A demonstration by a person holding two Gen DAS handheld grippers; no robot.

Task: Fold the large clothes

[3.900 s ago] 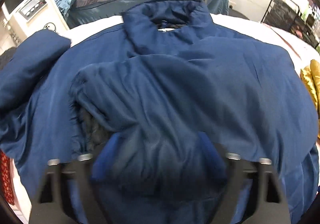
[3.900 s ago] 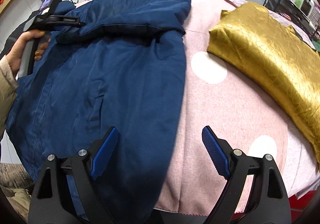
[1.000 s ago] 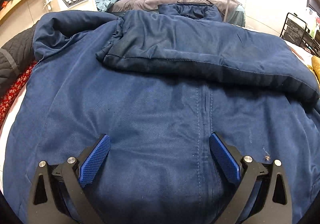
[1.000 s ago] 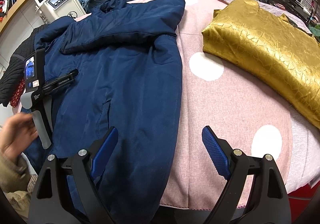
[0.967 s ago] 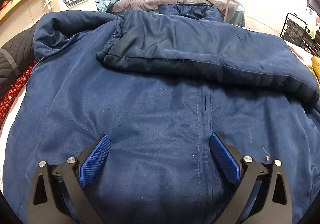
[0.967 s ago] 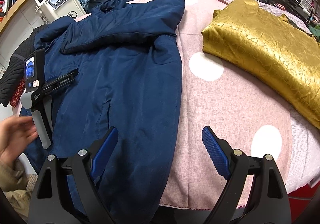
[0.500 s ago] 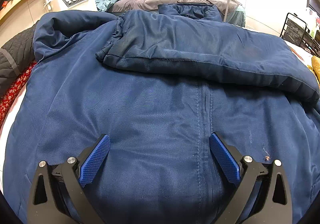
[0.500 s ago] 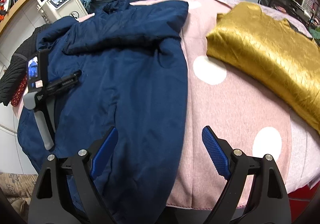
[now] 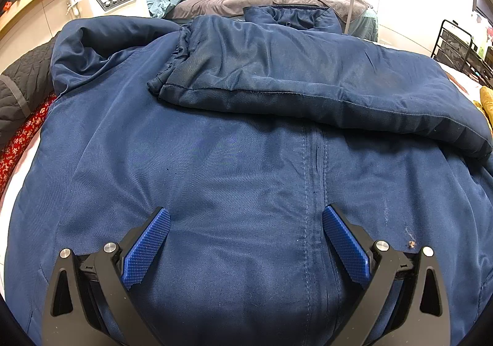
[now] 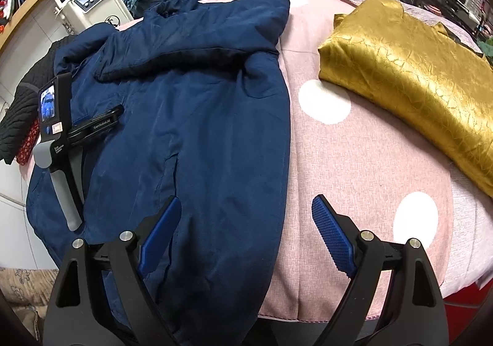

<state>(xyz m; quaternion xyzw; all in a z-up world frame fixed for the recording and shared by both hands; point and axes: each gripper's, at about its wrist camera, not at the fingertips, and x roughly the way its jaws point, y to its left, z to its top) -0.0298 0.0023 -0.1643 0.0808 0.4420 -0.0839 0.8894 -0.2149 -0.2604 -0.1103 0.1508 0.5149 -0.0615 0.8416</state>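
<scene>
The jacket (image 10: 191, 105) is shown spread on the bed (image 10: 354, 161), one sleeve (image 9: 308, 77) folded across; the left gripper (image 10: 66, 142), now set down on it unheld, and the right gripper (image 10: 246, 228) are released.

Both wrist views look steeply down, sharing the navy jacket (image 9: 234, 167).

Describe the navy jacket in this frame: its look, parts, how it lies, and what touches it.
The navy jacket is a padded, matte woven coat lying front up on the pink dotted cover. Its front closure seam runs down the middle, collar at the far end, a slit pocket on one side. One sleeve is folded across the chest. The hem hangs over the near edge. The left gripper lies on it, unheld, jaws open, grasping nothing.
</scene>
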